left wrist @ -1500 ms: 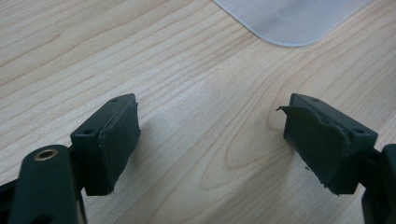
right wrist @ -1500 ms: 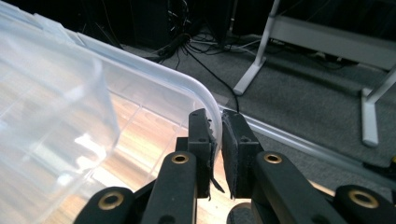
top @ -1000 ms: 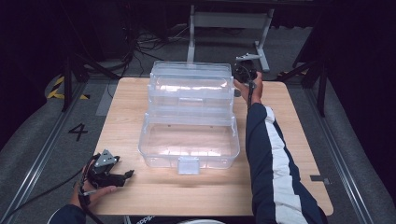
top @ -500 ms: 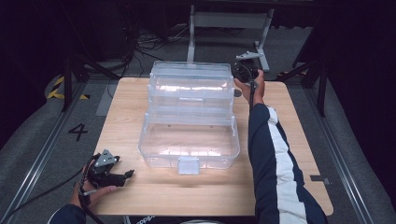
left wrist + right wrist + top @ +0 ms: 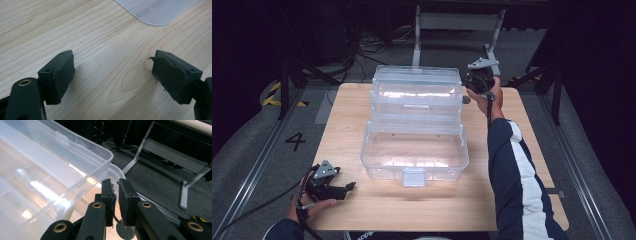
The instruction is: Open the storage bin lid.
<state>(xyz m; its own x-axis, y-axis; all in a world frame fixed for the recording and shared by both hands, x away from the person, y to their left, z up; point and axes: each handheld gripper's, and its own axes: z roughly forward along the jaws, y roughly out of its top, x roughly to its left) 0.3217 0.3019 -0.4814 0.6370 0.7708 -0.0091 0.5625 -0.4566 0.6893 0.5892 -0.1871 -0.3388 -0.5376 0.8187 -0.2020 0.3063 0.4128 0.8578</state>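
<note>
A clear plastic tiered box (image 5: 414,125) stands open in the middle of the wooden table (image 5: 512,200), its trays stepped back toward the far edge. My right gripper (image 5: 473,82) is at the box's far right corner. In the right gripper view its jaws (image 5: 115,183) are pressed nearly together at the curved rim of the box (image 5: 113,170), and they look shut on that thin edge. My left gripper (image 5: 343,189) rests low at the table's near left corner. It stands open (image 5: 112,72) over bare wood, with a corner of the box (image 5: 155,12) ahead.
A metal stand (image 5: 457,25) and cables lie on the dark floor beyond the table. Yellow-black tape (image 5: 274,95) and a painted 4 (image 5: 295,141) mark the floor at the left. Bare wood lies along the table's near edge and right side.
The right hand and its gripper have shifted slightly right and tilted at the box's far corner. The left gripper and the box have stayed put.
</note>
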